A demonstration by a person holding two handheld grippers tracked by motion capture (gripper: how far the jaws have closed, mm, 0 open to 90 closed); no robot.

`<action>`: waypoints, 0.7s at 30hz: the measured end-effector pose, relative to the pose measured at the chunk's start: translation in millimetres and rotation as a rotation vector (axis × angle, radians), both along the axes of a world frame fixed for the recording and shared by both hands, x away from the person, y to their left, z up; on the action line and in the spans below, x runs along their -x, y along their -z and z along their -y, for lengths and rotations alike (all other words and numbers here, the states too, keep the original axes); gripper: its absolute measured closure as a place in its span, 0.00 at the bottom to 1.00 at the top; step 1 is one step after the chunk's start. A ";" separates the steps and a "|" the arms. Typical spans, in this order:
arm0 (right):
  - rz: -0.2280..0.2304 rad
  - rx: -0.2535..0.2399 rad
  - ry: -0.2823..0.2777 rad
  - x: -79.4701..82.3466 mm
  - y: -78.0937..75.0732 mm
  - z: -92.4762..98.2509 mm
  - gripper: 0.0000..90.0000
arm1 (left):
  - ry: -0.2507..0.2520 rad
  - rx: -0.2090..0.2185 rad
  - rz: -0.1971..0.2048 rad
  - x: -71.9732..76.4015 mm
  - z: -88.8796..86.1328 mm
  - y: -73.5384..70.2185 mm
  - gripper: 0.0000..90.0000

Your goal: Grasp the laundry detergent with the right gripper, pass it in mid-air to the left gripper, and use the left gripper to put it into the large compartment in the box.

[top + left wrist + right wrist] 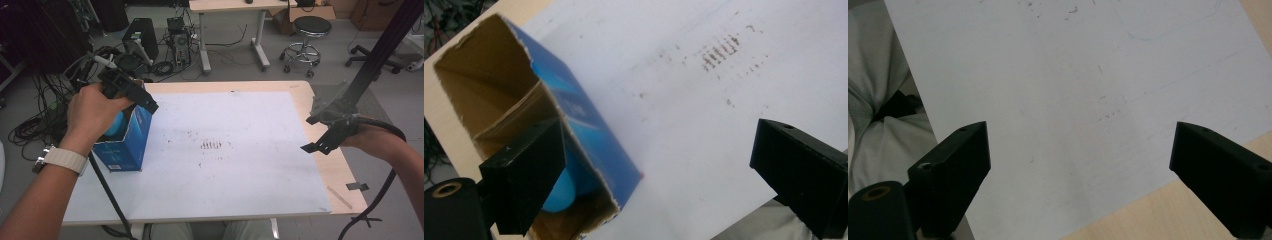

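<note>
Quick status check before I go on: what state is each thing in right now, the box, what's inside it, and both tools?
Blue box: upright, top torn open.
Blue object: inside the box, at the bottom.
Left tool: open, nothing gripped, one jaw over the box mouth.
Right tool: open, empty, above the white sheet.

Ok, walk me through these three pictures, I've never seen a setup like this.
A person sits at a table and holds a hand tool with two black jaws in each hand. One picture is taken from above; the other two come from small cameras riding on each tool, looking along its jaws. On the white sheet stands an open blue box with a blue ball inside. The left gripper hangs over the box with jaws wide open, one jaw at the box mouth, gripping nothing. The right gripper waits open over the sheet's edge, also empty.
</note>
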State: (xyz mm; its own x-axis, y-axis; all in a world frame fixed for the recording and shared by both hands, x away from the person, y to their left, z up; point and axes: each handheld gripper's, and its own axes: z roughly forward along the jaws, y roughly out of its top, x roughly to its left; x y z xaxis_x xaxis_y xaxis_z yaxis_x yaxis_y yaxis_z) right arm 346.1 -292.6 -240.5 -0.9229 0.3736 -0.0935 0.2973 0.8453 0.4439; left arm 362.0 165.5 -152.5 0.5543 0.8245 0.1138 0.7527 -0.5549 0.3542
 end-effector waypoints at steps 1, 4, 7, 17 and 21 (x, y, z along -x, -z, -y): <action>-0.001 0.000 0.001 -0.2 0.0 -0.2 0.10 | 0.000 0.000 0.000 0.0 0.0 0.0 0.09; -0.003 0.000 -0.001 -1.4 0.1 -1.5 0.10 | 0.035 -0.007 -0.007 -3.6 10.5 0.8 0.09; -0.003 -0.003 -0.005 -2.5 -0.2 -3.5 0.10 | 0.065 -0.016 -0.013 -6.6 19.2 1.7 0.09; -0.007 -0.001 -0.015 -7.3 -2.4 -11.7 0.10 | 0.161 -0.024 -0.021 -17.3 44.8 2.1 0.08; -0.007 0.000 -0.016 -8.8 -2.5 -12.8 0.10 | 0.187 -0.021 -0.007 -20.6 50.8 2.7 0.08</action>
State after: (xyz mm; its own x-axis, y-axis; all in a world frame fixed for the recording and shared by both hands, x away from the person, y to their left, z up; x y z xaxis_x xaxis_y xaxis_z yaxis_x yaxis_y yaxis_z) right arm 354.8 -279.7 -238.0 -0.9294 0.3585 -0.0872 0.2865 0.8502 0.4417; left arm 382.6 114.7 -155.3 0.6984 0.7046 0.1254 0.6383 -0.6925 0.3362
